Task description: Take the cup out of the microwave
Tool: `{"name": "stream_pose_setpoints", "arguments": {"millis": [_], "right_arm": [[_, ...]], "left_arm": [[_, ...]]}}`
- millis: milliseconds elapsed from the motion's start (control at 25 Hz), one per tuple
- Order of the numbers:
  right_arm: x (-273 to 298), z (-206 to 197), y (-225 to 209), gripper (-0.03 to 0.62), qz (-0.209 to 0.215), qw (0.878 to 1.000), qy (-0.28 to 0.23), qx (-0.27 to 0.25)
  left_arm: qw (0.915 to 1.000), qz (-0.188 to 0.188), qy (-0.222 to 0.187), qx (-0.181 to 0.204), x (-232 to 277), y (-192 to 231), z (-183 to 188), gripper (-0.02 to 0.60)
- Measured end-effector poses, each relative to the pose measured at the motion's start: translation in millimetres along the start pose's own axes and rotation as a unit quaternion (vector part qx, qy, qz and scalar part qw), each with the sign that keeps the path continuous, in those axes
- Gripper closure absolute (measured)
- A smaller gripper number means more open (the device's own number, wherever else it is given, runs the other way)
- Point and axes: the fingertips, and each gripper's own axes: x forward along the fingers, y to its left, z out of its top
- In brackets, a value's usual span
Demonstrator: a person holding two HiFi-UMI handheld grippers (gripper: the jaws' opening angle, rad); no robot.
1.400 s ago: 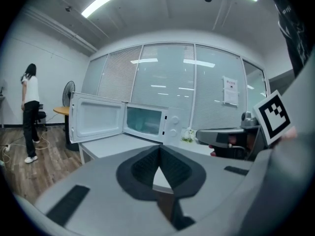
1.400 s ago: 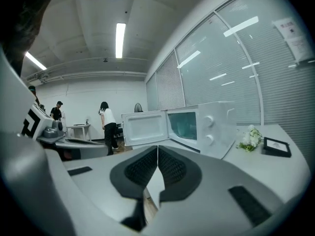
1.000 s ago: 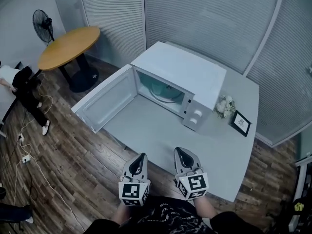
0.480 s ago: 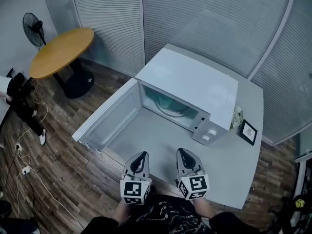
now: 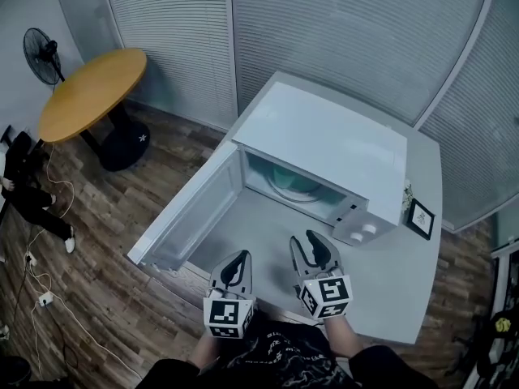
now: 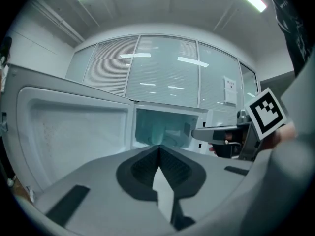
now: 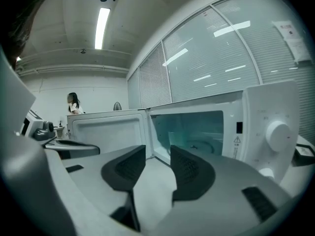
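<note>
The white microwave (image 5: pixel 324 148) stands on the grey table (image 5: pixel 397 274) with its door (image 5: pixel 190 213) swung open to the left. Inside the teal-lit cavity a pale rounded shape (image 5: pixel 293 186) sits on the turntable; I cannot make out the cup clearly. Both grippers hover over the table's near edge and point at the opening. My left gripper (image 5: pixel 236 259) is shut, its pads (image 6: pixel 147 168) meeting with nothing between them. The jaws of my right gripper (image 5: pixel 312 245) are opening, and only the table and cavity (image 7: pixel 197 132) show through the gap.
A small picture frame (image 5: pixel 421 218) and some white flowers (image 5: pixel 405 193) sit right of the microwave. On the wooden floor at left are a round wooden table (image 5: pixel 89 91), a fan (image 5: pixel 42 53), cables (image 5: pixel 36 298) and a person (image 5: pixel 24 189).
Both grippers have moved forward over the table towards the open microwave, which now looks closer. The right gripper's jaws, shut before, have parted. The left gripper has stayed shut.
</note>
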Motion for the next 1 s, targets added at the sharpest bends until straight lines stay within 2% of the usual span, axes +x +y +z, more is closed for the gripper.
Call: {"name": "stream_pose_setpoints", "arguments": {"millis": [120, 200, 320, 560, 1000], "right_arm": [[21, 7, -2, 0.409, -0.001, 1.0, -0.003, 0.006], [35, 12, -4, 0.35, -0.003, 1.0, -0.004, 0.018], [50, 20, -9, 0.31, -0.013, 0.999, -0.007, 0.034], [79, 27, -24, 0.276, -0.048, 0.999, -0.002, 0.009], [132, 30, -45, 0.235, -0.068, 0.997, 0.021, 0.008]], "left_arm": [[1.0, -0.005, 0.007, 0.0, 4, 10, -5, 0.575], [0.9999, -0.01, 0.008, 0.004, 7, 16, -5, 0.575], [0.9998, -0.018, 0.007, 0.007, 12, 23, -2, 0.575], [0.9996, -0.019, 0.019, 0.006, 15, 40, -7, 0.575], [0.9988, -0.035, 0.033, 0.011, 26, 47, -9, 0.575]]}}
